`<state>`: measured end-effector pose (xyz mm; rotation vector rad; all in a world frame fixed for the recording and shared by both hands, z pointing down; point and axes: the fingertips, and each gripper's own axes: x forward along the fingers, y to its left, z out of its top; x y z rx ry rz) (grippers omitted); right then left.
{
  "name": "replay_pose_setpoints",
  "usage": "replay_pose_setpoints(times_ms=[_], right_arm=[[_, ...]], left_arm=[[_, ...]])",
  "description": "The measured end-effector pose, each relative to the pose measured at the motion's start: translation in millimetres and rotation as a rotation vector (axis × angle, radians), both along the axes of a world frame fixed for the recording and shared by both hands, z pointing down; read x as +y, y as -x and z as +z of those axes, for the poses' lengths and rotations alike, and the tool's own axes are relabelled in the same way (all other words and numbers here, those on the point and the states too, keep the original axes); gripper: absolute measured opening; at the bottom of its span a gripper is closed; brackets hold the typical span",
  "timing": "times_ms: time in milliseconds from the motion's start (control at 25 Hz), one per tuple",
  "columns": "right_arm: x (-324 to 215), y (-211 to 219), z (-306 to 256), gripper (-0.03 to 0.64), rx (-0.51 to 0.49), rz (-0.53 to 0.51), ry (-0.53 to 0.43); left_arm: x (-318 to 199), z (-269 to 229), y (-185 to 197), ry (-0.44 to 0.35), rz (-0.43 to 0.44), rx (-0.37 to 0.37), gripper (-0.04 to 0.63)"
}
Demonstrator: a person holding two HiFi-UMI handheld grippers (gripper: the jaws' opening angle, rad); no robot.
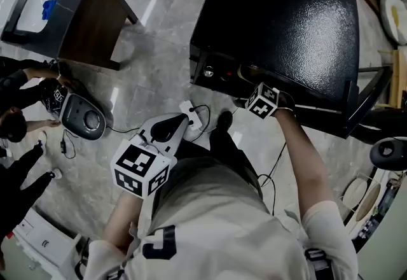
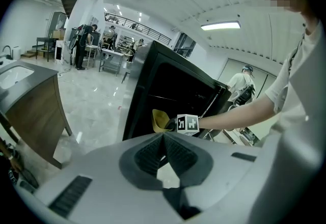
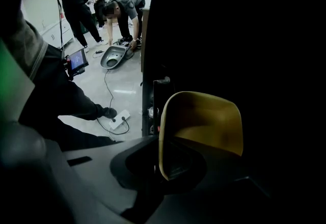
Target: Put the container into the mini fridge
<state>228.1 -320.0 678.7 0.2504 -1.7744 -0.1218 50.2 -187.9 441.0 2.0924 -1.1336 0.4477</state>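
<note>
**Desk:** Where is the yellow container (image 3: 204,126)?

**Photographer:** At the dark open front of the black mini fridge (image 1: 273,24), pinched in the right gripper (image 3: 159,159). The jaws are nearly together, clamped on its thin wall.

**Desk:** Which way does it face?

**Photographer:** In the right gripper view its hollow side appears turned toward the camera. Its wider span runs sideways, away from the jaws to the right. In the left gripper view it juts out to the left of the right gripper, against the fridge's black interior. Whether it has crossed the threshold cannot be told.

**Desk:** And the arm?

**Photographer:** The right arm (image 1: 305,164) reaches out almost straight, forearm bare below a white short sleeve. The gripper tips steeply downward at the fridge's front edge.

**Desk:** The other hand?

**Photographer:** The left gripper (image 2: 164,135) hangs low near the person's waist, over the grey floor (image 1: 159,49), angled forward and down toward the fridge. Its ribbed pads meet at the tips, with nothing between them.

**Desk:** Anything else in frame?

**Photographer:** A wooden table (image 1: 89,24) stands well apart to the left. A bystander (image 3: 122,6) bends over a grey device (image 3: 113,56) on the floor.
</note>
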Motion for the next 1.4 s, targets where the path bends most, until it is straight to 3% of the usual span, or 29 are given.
replay_pose_setpoints(times_ms=[520, 1040, 1160, 1400], right_arm=[[-30.1, -4.2, 8.9, 0.035, 0.069, -0.023, -0.019], [-45.1, -11.8, 33.2, 0.035, 0.057, 0.002, 0.029], [-62.4, -17.3, 18.1, 0.035, 0.113, 0.007, -0.04], [-72.6, -18.8, 15.6, 0.035, 0.126, 0.001, -0.054]], left_arm=[[3.4, 7.1, 6.8, 0.013, -0.012, 0.001, 0.055], [0.8, 10.5, 14.4, 0.027, -0.009, -0.014, 0.054], [1.6, 12.0, 17.0, 0.031, -0.01, -0.026, 0.054], [3.9, 14.2, 22.7, 0.037, -0.021, -0.034, 0.054]])
